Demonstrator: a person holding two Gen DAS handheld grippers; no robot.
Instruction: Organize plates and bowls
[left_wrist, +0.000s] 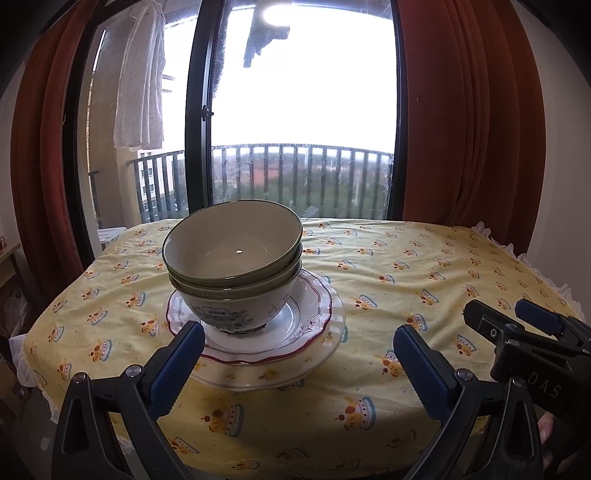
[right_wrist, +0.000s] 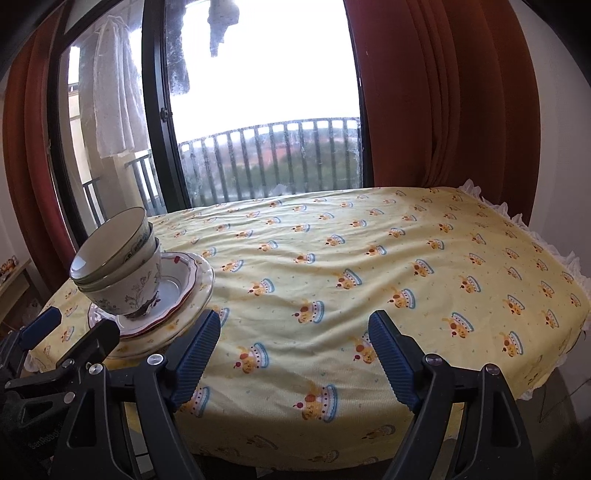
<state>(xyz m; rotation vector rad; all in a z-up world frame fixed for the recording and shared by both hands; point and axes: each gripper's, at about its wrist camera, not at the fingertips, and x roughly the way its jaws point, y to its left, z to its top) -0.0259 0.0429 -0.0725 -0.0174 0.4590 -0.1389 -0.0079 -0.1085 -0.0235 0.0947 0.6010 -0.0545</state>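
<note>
Three nested bowls (left_wrist: 232, 254), two green-rimmed ones inside a white floral one, stand on a red-rimmed plate (left_wrist: 314, 314) that lies on a larger white plate (left_wrist: 325, 354). My left gripper (left_wrist: 299, 343) is open just in front of this stack, and its left fingertip (left_wrist: 192, 339) overlaps the plates' near edge without pressing on it. In the right wrist view the same bowls (right_wrist: 118, 258) and plates (right_wrist: 192, 280) sit at the left. My right gripper (right_wrist: 295, 325) is open over bare cloth to their right, holding nothing. Each gripper shows in the other's view: right gripper (left_wrist: 498, 314), left gripper (right_wrist: 74, 328).
The round table carries a yellow cloth (right_wrist: 369, 258) with a cake print and a frilled edge. Behind it are a black-framed balcony door (left_wrist: 199, 110), a railing and red curtains (left_wrist: 461, 110). A low shelf (right_wrist: 14, 280) stands at the far left.
</note>
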